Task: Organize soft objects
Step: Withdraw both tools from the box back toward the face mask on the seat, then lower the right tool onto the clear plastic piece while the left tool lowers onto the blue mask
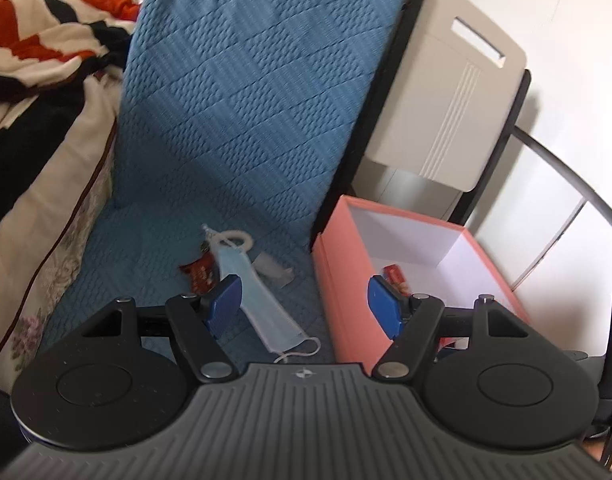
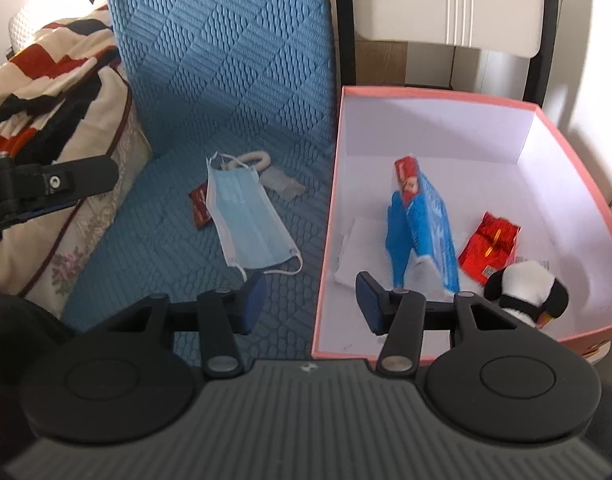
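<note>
Nearest the lens in both wrist views sat the ribbed grey gripper body with its black linkage arms. I read the left gripper (image 1: 304,306) as standing with its blue pads wide apart and nothing between them. The right gripper (image 2: 310,302) likewise had its pads apart and empty, hanging over the near wall of the pink cardboard box with white lining (image 2: 323,216).

The next item, as I judged it, was the light-blue pleated disposable face mask (image 2: 248,222). It lay flat on the blue quilted seat cover (image 2: 226,80), just beside the box and outside it. Around its far end lay a small red wrapper (image 2: 199,208), a cream fabric ring (image 2: 256,159) and a clear crumpled plastic piece (image 2: 282,184).

Inside the box I saw a blue and red tissue packet (image 2: 421,216), a red foil pouch (image 2: 489,246) and a black and white plush toy (image 2: 525,284).

Handling assessment: the mask appeared very light, limp and thin, so it would probably fold and drape when lifted. I judged the near white-edged end, by the ear loop, the best place to pinch, taking the layered cloth rather than the loop alone. A shallow grip risked catching the seat cover beneath.
</note>
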`<action>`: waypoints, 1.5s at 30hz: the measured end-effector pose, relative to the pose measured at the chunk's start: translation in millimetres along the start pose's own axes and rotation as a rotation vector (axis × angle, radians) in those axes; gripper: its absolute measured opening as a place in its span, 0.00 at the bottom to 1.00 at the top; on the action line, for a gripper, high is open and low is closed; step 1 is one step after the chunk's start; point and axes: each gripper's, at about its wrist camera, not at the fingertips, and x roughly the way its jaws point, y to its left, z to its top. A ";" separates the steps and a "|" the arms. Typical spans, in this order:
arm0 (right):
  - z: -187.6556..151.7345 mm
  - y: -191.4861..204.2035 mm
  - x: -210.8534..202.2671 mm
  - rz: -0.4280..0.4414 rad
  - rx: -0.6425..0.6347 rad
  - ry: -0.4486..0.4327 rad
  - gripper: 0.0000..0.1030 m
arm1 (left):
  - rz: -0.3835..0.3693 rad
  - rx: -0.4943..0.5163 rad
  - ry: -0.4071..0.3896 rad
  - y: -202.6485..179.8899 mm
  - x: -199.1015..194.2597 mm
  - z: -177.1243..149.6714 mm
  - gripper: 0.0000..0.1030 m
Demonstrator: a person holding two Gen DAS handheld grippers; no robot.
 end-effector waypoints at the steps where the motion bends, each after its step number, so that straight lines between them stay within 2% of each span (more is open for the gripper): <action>1: -1.8 1.3 1.6 -0.003 0.004 0.004 0.51 | 0.001 -0.004 0.004 3.9 0.8 -1.8 0.72; 13: -14.8 16.8 12.2 -0.027 0.001 0.021 0.51 | -0.006 -0.049 0.022 37.9 8.8 -14.2 0.72; 24: -7.1 16.3 23.7 -0.021 0.017 0.012 0.51 | -0.021 -0.038 0.030 63.0 36.9 -21.8 0.72; 26: -5.5 20.5 26.5 -0.024 0.003 0.009 0.54 | -0.022 -0.035 0.039 67.2 43.8 -22.1 0.72; 31: 0.4 24.5 33.8 -0.047 -0.018 0.009 0.54 | -0.052 -0.066 0.045 78.4 56.2 -20.7 0.72; 36: 1.8 20.5 32.1 -0.050 0.016 -0.007 0.52 | -0.037 -0.081 0.053 86.6 67.4 -19.7 0.72; 40: 3.8 18.0 25.6 -0.052 0.037 -0.051 0.52 | -0.053 -0.110 0.059 93.0 73.4 -17.9 0.72; 45: 15.4 22.1 28.8 -0.035 0.015 -0.100 0.52 | -0.060 -0.154 0.070 102.3 84.7 -14.6 0.72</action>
